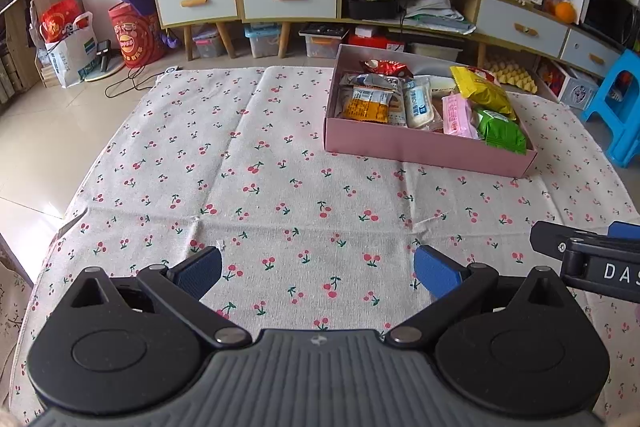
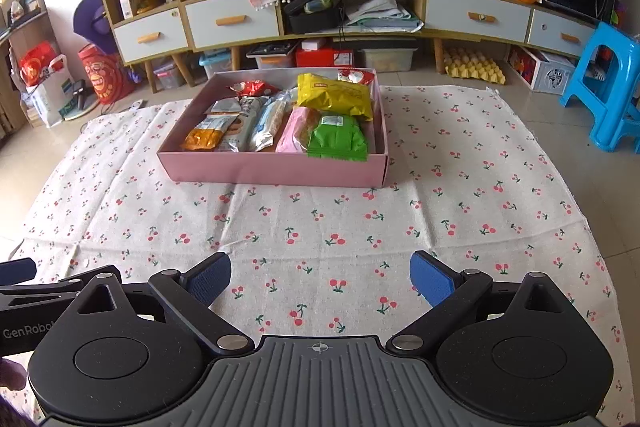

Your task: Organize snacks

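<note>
Both grippers hover spread wide over the cherry-print cloth, holding nothing.

Left gripper (image 1: 318,273) and right gripper (image 2: 320,277) sit side by side at the near edge of the tablecloth (image 2: 320,227), blue pads apart, bare cloth between them. Farther out, a shallow pink box (image 2: 276,169) rests on the cloth, packed with snacks: an orange packet (image 2: 204,139) at its left, a pink packet (image 2: 294,131), a green packet (image 2: 338,139) near its right, and a yellow bag (image 2: 336,97) behind them.
</note>
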Action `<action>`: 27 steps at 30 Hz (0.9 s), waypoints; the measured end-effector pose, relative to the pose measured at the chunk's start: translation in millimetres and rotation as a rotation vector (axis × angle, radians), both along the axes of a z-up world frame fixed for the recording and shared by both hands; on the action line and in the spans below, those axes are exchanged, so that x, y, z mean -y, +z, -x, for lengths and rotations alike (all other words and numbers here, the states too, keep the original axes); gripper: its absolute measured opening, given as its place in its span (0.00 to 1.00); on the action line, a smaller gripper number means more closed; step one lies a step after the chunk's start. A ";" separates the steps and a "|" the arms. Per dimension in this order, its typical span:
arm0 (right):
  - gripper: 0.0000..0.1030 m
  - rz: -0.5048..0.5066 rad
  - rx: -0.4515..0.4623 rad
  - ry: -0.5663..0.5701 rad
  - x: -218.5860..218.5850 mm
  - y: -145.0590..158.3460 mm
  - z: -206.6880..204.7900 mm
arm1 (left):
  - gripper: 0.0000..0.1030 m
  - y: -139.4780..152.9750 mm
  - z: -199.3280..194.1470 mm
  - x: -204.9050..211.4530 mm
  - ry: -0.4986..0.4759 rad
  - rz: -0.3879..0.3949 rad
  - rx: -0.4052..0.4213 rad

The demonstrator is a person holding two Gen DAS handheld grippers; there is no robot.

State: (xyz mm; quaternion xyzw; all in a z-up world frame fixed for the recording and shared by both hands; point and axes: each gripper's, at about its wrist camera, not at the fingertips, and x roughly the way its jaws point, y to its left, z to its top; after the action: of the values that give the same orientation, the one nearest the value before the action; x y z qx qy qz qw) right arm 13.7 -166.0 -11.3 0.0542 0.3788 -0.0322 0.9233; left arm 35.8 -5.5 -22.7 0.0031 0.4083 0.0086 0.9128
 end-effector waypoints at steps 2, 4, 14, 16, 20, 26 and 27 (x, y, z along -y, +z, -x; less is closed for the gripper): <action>0.95 0.001 0.003 -0.004 -0.2 0.0 1.0 | 1.00 -0.1 0.0 0.1 -0.002 -0.001 -0.004; 0.95 0.001 0.002 -0.005 -0.6 -0.5 1.2 | 1.00 0.0 0.3 0.9 -0.005 -0.008 -0.006; 0.95 -0.001 -0.015 -0.001 -0.9 -2.5 0.9 | 1.00 1.6 1.9 2.6 -0.009 -0.012 -0.012; 0.95 -0.005 -0.019 -0.002 -0.7 -3.0 0.3 | 1.00 1.6 1.8 3.2 -0.011 -0.018 -0.011; 0.95 -0.006 -0.019 -0.002 -0.4 -3.2 0.6 | 1.00 1.2 2.3 3.7 -0.012 -0.020 -0.012; 0.95 -0.005 -0.028 0.004 -1.5 -4.9 -0.3 | 1.00 0.4 2.4 5.1 -0.014 -0.026 -0.012; 0.95 -0.005 -0.029 0.004 -1.7 -5.0 -0.2 | 1.00 0.3 2.3 4.8 -0.014 -0.027 -0.012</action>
State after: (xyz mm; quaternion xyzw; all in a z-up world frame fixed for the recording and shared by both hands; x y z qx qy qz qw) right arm 13.9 -164.3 -16.3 0.0553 0.3925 -0.0300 0.9176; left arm 33.5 -10.3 -22.4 0.0183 0.4136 0.0076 0.9102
